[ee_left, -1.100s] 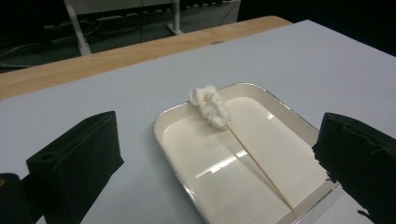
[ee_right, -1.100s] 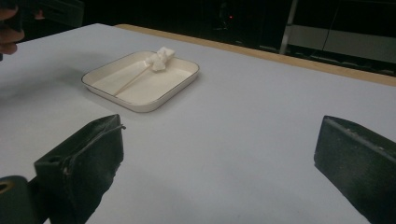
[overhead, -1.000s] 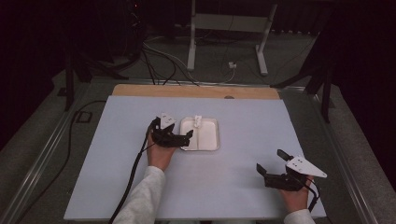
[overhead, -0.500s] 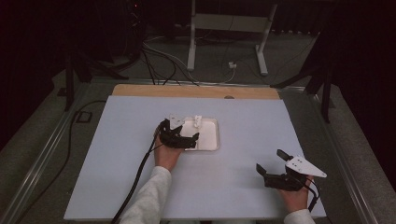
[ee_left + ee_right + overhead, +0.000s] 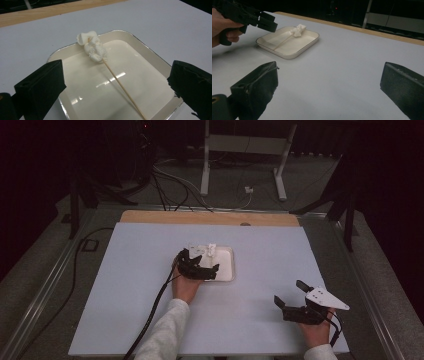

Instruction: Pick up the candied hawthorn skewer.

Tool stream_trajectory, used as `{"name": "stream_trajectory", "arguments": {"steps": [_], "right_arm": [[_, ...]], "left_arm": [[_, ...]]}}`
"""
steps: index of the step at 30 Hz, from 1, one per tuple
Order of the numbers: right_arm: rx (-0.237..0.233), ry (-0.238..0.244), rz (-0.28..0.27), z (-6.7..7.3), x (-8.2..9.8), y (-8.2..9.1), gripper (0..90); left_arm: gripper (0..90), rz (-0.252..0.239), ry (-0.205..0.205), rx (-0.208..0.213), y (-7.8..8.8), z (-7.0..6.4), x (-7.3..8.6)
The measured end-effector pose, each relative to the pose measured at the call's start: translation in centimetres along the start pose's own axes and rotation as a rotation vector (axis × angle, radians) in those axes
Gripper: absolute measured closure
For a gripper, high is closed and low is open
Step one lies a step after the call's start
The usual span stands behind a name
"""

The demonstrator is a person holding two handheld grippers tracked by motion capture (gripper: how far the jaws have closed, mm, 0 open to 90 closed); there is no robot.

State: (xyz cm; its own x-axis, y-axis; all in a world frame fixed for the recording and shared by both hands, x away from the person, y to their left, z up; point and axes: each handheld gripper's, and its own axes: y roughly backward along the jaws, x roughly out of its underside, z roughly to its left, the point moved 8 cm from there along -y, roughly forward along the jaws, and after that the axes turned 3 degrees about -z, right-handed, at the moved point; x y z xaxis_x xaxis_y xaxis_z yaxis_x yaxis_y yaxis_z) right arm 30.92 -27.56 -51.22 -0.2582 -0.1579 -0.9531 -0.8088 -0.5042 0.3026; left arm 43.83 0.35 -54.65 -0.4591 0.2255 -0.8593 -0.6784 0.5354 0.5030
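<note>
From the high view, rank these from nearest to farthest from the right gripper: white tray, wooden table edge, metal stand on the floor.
Measured from the right gripper, low at the right:
1. White tray, up and to its left, mid-table, under the left gripper.
2. Wooden table edge, along the table's far side.
3. Metal stand, on the floor beyond the table.

Left tongs (image 5: 209, 269) over, perhaps touching, tray (image 5: 226, 265)

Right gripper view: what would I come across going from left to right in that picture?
The person's hand holding the left gripper → the wooden skewer lying in the white tray, with marshmallows on its far end → bare white table. The right gripper's own jaws stand wide apart at the bottom.
</note>
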Motion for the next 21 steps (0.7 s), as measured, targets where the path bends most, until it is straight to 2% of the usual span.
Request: {"name": "stream_trajectory", "arguments": {"steps": [4, 11, 12, 14, 15, 17, 20, 21], "right_arm": [[0.000, 0.000, 0.001, 0.0, 0.0, 0.0, 1.6], [0.000, 0.000, 0.004, 0.0, 0.0, 0.0, 1.6], [0.000, 0.001, 0.004, 0.0, 0.0, 0.0, 1.6], [-0.001, 0.000, 0.004, 0.0, 0.0, 0.0, 1.6], [0.000, 0.001, 0.003, 0.0, 0.0, 0.0, 1.6], [0.000, 0.001, 0.003, 0.0, 0.0, 0.0, 1.6], [0.002, 0.000, 0.002, -0.1, 0.0, 0.0, 1.6], [0.002, 0.000, 0.002, -0.1, 0.0, 0.0, 1.6]], "left_arm": [[2.6, 0.012, 0.010, 0.007, -0.5, -0.3, 0.1], [9.6, 0.093, 0.019, 0.011, -1.6, -0.7, 0.9], [14.3, 0.122, 0.004, -0.013, -1.9, -0.9, 1.2], [17.8, 0.154, -0.011, -0.033, -2.3, -1.1, 1.5], [22.0, 0.154, -0.011, -0.033, -2.3, -1.1, 1.5], [35.3, 0.200, -0.035, -0.080, -2.6, -1.2, 1.9], [53.2, 0.219, -0.055, -0.088, -2.7, -1.1, 2.1], [59.4, 0.225, -0.050, -0.092, -2.6, -1.0, 2.0]]}}
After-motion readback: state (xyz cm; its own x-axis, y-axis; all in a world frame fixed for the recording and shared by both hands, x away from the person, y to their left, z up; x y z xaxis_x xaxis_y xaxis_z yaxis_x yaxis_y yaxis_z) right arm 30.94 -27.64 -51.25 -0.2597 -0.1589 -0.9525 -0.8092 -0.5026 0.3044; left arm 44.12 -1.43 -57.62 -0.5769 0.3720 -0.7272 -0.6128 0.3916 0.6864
